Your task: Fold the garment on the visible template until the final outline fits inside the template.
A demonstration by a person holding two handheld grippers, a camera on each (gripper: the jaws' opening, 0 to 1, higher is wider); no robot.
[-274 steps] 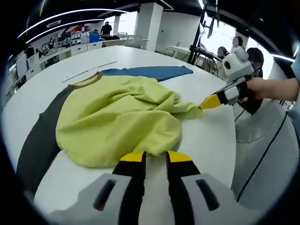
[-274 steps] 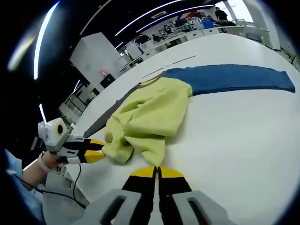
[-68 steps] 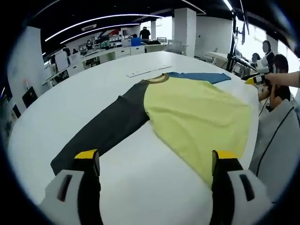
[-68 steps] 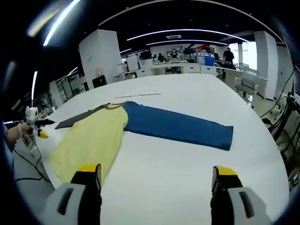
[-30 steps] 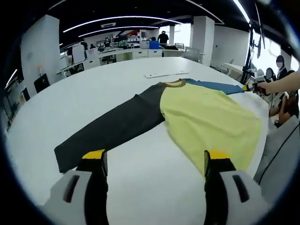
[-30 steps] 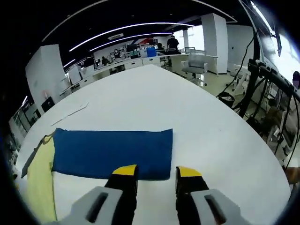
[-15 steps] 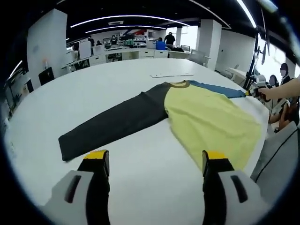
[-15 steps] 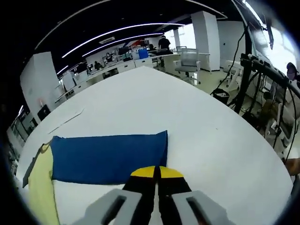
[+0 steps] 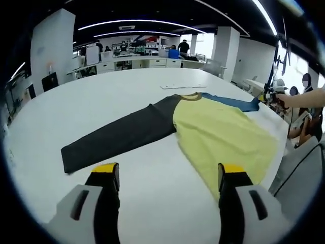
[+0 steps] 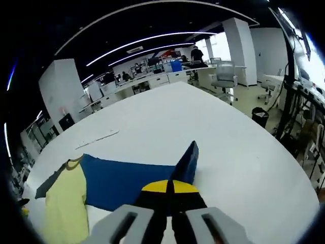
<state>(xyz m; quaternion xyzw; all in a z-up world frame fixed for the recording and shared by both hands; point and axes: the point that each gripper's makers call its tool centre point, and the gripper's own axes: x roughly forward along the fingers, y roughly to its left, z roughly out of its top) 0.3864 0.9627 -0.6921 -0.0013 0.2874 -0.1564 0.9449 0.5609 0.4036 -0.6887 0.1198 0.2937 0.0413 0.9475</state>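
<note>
Garment (image 9: 213, 132): I see it spread on the white bench (image 9: 127, 81), yellow body running from centre toward 4 o'clock in the left gripper view, brown-edged neck at the far end of it.
Dark sleeve (image 9: 119, 137): lies flat, stretching from the body toward 9 o'clock in the left gripper view, cuff end nearest my camera.
Blue sleeve (image 10: 134, 183): in the right gripper view it reaches from the yellow body at 8 o'clock to the centre; its free end is lifted off the bench into a peak just above my jaws.
Left hand-held gripper (image 9: 165, 175): released, its two yellow-tipped jaws wide apart, hovering over bare bench between the dark sleeve's cuff and the yellow hem, touching neither.
Right hand-held gripper (image 10: 169, 187): clenched on the end of the blue sleeve, jaw tips pressed together with the cloth rising from them. From the left gripper view I see it at 2 o'clock, at the bench's edge, held by a person's hand (image 9: 284, 99).
Pale strip (image 10: 96, 139): lies flat on the bench beyond the neck, apart from the garment.
</note>
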